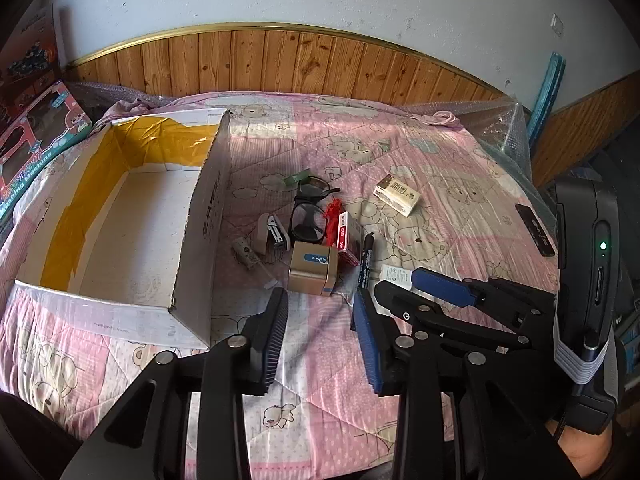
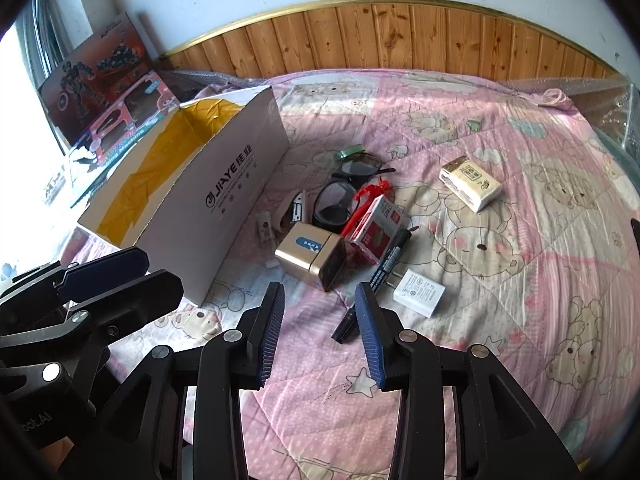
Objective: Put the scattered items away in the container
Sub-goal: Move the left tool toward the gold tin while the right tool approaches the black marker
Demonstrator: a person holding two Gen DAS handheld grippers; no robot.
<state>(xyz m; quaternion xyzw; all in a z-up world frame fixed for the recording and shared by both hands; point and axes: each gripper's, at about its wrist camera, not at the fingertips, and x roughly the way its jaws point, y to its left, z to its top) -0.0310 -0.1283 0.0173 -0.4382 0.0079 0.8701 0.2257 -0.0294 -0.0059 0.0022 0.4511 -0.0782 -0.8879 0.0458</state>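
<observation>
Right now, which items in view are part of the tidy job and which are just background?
Job items:
white cardboard box, empty
gold tin
black glasses
red staple box
black marker
white charger
cream packet
stapler

Background:
toy boxes
pink quilt
wood panelling
bubble wrap

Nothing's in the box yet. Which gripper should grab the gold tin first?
Left, probably. The left gripper is open with the gold tin just ahead, and the box lies on its side. The right gripper faces the marker.
</observation>
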